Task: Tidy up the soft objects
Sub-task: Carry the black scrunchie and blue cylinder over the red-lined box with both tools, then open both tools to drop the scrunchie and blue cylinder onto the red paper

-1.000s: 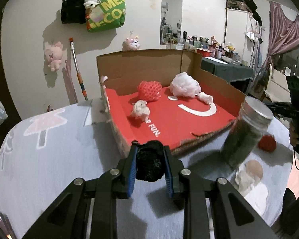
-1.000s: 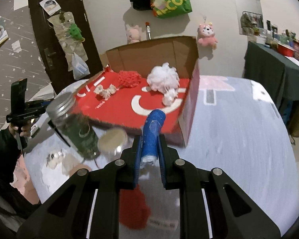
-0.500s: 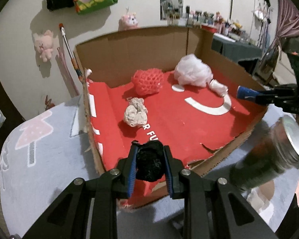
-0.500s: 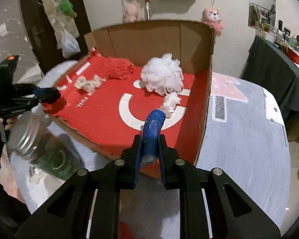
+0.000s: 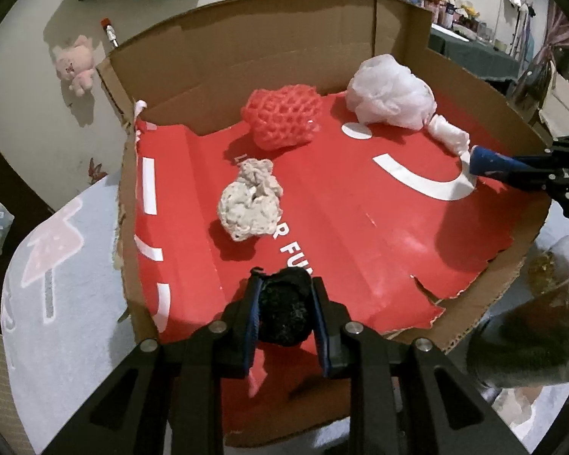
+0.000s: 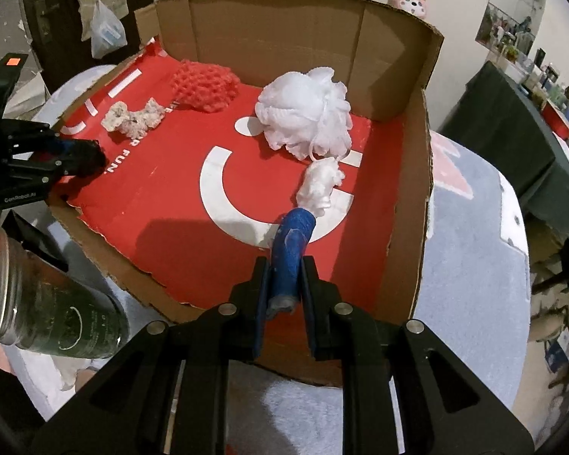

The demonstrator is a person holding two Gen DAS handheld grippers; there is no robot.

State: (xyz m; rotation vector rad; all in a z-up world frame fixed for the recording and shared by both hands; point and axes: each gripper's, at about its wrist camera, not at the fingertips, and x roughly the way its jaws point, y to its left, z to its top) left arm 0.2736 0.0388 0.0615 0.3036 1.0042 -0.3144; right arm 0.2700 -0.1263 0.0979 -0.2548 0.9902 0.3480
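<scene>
My left gripper (image 5: 284, 303) is shut on a black fuzzy ball (image 5: 283, 309), held over the near edge of the red-lined cardboard box (image 5: 379, 227). My right gripper (image 6: 286, 273) is shut on a blue soft roll (image 6: 290, 250), held over the box floor (image 6: 178, 204) beside a small white wad (image 6: 319, 185). Inside the box lie a red foam net (image 5: 282, 115), a cream crocheted clump (image 5: 248, 204) and a white mesh puff (image 5: 390, 91). In the right wrist view the left gripper (image 6: 83, 159) with its black ball shows at the box's left edge.
A glass jar with a metal lid (image 6: 45, 311) stands outside the box at its torn front rim; it also shows in the left wrist view (image 5: 531, 326). The box sits on a grey patterned tablecloth (image 5: 57, 295). A dark-covered table (image 6: 512, 121) stands at the right.
Both grippers have moved forward from above the tablecloth to over the box, each still holding its object. The box interior now fills both views.
</scene>
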